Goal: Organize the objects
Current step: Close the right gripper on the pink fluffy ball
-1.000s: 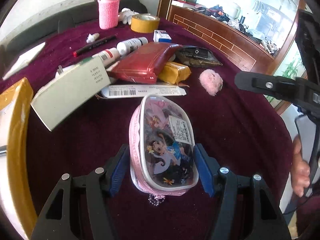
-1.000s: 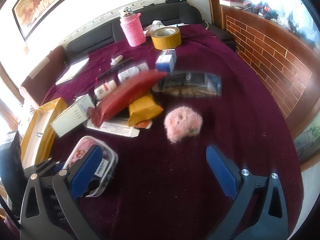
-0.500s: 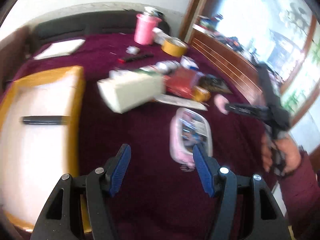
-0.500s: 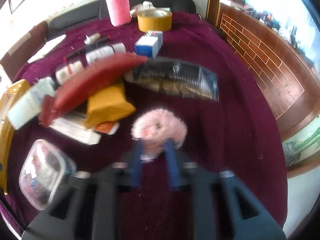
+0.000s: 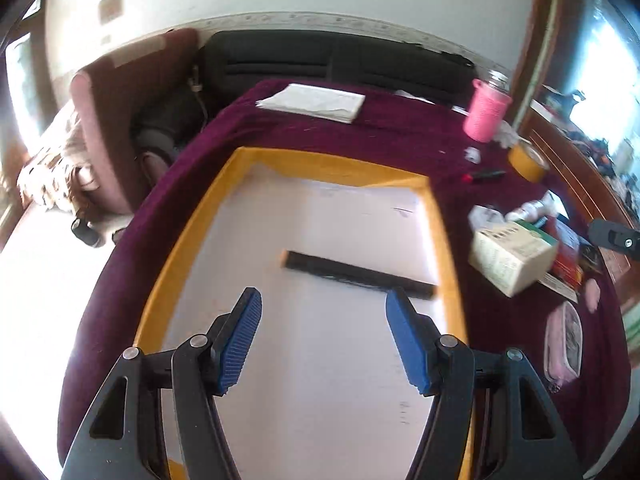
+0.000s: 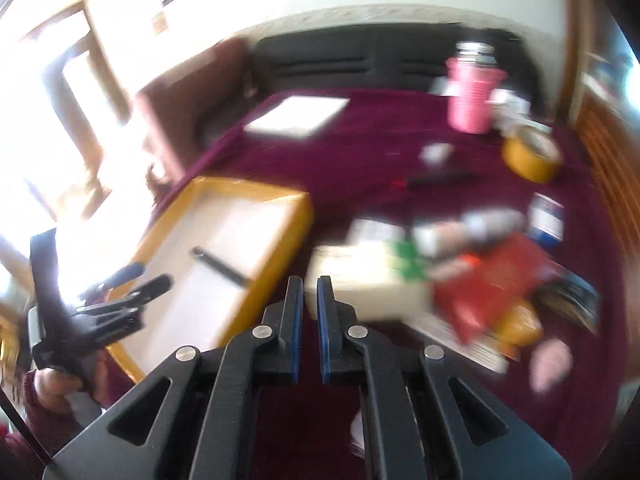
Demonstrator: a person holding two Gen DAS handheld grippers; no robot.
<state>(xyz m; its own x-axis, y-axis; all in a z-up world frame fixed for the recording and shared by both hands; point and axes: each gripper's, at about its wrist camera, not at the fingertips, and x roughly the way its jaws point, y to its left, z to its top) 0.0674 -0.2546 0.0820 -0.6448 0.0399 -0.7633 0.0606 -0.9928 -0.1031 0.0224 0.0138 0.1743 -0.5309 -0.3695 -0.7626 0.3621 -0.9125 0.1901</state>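
Note:
My left gripper [image 5: 322, 312] is open and empty, hovering over the yellow-rimmed white tray [image 5: 192, 232]. A black pen [image 5: 356, 274] lies across the tray ahead of the fingers. The pink cartoon pouch [image 5: 564, 344] lies on the maroon cloth at the far right. My right gripper [image 6: 309, 292] is shut with nothing between its pads, above the cloth in front of a white box [image 6: 368, 284]. The tray [image 6: 296, 224] and pen [image 6: 220, 266] show to its left. A pink pom-pom [image 6: 550, 362] lies at right.
A pile with a red pouch [image 6: 492, 280], yellow packet and bottles sits right of the tray. A pink bottle [image 5: 486, 114], tape roll [image 5: 528, 162], red-capped pen [image 5: 482, 176] and white paper [image 5: 316, 102] lie further back. A sofa lies beyond the table.
My left gripper let go of the pink pouch and swung left over the tray. My right gripper closed near the pom-pom, then moved left without it, still shut.

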